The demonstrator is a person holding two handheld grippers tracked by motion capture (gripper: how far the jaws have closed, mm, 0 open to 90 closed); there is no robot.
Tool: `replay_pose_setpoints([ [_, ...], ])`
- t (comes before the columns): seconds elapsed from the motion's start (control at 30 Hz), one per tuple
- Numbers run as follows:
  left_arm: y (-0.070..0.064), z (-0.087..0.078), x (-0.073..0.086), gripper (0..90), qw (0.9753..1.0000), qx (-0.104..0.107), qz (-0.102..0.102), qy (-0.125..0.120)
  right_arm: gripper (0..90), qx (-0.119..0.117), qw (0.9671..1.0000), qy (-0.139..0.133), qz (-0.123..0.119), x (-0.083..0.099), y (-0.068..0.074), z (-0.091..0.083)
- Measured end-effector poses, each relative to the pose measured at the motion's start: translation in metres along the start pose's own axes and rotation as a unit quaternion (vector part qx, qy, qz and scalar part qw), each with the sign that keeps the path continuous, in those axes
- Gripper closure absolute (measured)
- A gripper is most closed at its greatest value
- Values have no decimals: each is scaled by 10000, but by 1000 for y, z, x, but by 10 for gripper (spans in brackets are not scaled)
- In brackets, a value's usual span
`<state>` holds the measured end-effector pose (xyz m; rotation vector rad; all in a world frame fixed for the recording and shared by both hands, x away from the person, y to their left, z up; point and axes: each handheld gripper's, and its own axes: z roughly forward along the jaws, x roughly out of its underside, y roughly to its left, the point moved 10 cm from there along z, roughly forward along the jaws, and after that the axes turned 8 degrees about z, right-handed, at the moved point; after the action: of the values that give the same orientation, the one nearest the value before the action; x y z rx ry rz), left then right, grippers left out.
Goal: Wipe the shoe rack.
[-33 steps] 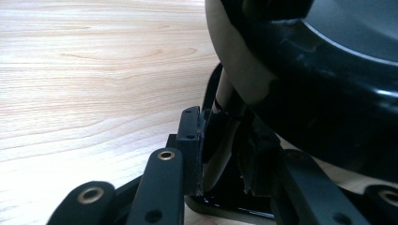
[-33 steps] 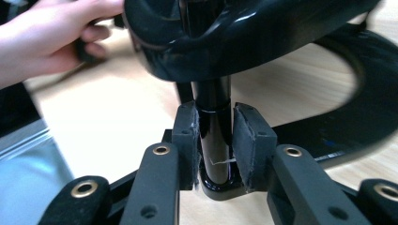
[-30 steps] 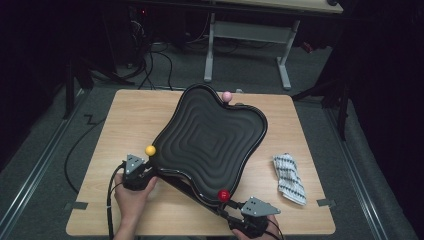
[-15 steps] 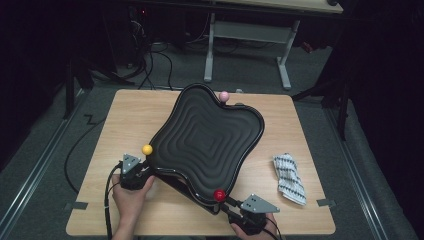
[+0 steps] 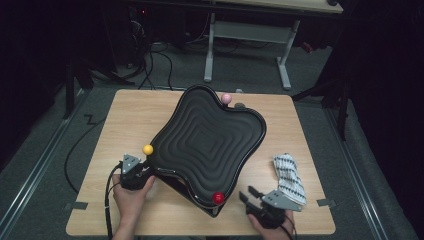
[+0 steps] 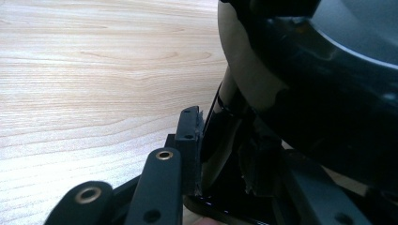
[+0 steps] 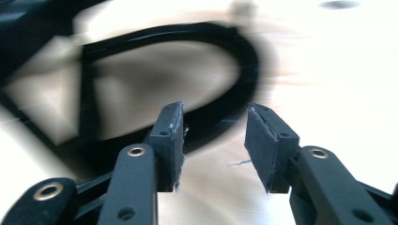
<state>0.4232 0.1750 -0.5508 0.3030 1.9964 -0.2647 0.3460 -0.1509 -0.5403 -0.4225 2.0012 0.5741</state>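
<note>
No text, label, brand, number or sign can be read anywhere, neither in the high view nor in either gripper view.

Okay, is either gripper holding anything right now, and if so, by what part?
The left gripper is shut on the near-left rim of the wavy black ridged tray, tilting it. The right gripper is open, holding nothing.

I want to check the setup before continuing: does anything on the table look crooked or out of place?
Yes. The black wavy tray sits askew, turned diagonal to the table edges, with its near side raised where the left gripper clamps its rim. The right gripper is open beside it.
</note>
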Motion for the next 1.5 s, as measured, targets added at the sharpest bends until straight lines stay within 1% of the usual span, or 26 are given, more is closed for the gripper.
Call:
replay_pose_setpoints([
  [0.03,0,0,0,710,10000,-3,-3,2,563,286,9995,-70,73,-5,-15,-4],
  [0.07,0,0,0,710,10000,-3,-3,2,563,286,9995,-70,73,-5,-15,-4],
  [0.1,0,0,0,710,10000,-9,-3,3,533,988,9948,-148,180,-19,-52,-12],
  [0.13,0,0,0,710,10000,-7,0,-2,515,1237,9920,-132,196,-23,-66,-15],
  [0.17,0,0,0,710,10000,-7,0,-2,515,1237,9920,-132,196,-23,-66,-15],
  [0.2,-1,1,0,711,10000,-4,24,-10,416,2108,9769,-77,342,-31,-109,-25],
  [0.23,-2,2,-1,711,10000,-1,40,-17,409,2360,9704,-34,504,-31,-123,-27],
  [0.3,-3,4,-1,712,10000,17,61,-26,381,2597,9615,95,892,-27,-149,-30],
  [0.37,-4,4,-2,712,10000,26,57,-28,381,2666,9582,282,999,-23,-160,-28],
  [0.4,-4,5,-2,712,10000,35,59,-31,395,2518,9595,584,1120,-14,-167,-20],
  [0.47,-4,5,-2,712,10000,40,60,-31,415,2452,9603,690,1139,-11,-167,-16],
  [0.53,-4,5,-2,712,10000,46,64,-31,458,2264,9632,1079,966,3,-162,-3],
  [0.6,-4,5,-2,712,10000,49,65,-33,477,2265,9635,1061,959,4,-161,-1],
  [0.7,-5,5,-2,712,10000,54,63,-30,713,2296,9630,980,1011,3,-162,0],
  [0.73,-5,5,-2,712,10000,58,69,-26,761,2162,9668,947,977,1,-160,2],
  [0.8,-6,4,-1,712,10000,62,73,-17,768,2123,9684,927,926,-1,-158,2],
  [0.87,-9,3,-1,712,9999,84,96,-8,773,1973,9744,621,884,-16,-145,-1],
  [0.9,-9,3,-1,712,9999,84,96,-8,773,1973,9744,621,884,-16,-145,-1],
  [0.97,-13,3,0,713,9998,135,133,-14,772,1836,9789,272,860,-36,-133,-7],
  [1.0,-18,2,0,714,9997,183,185,3,771,1696,9828,-62,729,-61,-118,-14],
  [1.07,-20,2,1,715,9995,203,229,15,771,1647,9841,-214,637,-74,-110,-17],
  [1.1,-24,1,1,718,9994,232,267,27,771,1564,9848,-607,453,-104,-93,-26],
  [1.17,-28,0,2,719,9992,257,312,49,770,1556,9842,-741,400,-115,-87,-29],
  [1.2,-30,0,2,719,9991,259,320,63,770,1546,9824,-1022,251,-139,-73,-35],
  [1.37,-38,-2,4,721,9988,310,375,68,769,1352,9827,-1256,133,-174,-52,-31],
  [1.5,-46,-5,6,723,9981,390,459,90,765,1303,9856,-1082,-52,-193,-42,-9],
])
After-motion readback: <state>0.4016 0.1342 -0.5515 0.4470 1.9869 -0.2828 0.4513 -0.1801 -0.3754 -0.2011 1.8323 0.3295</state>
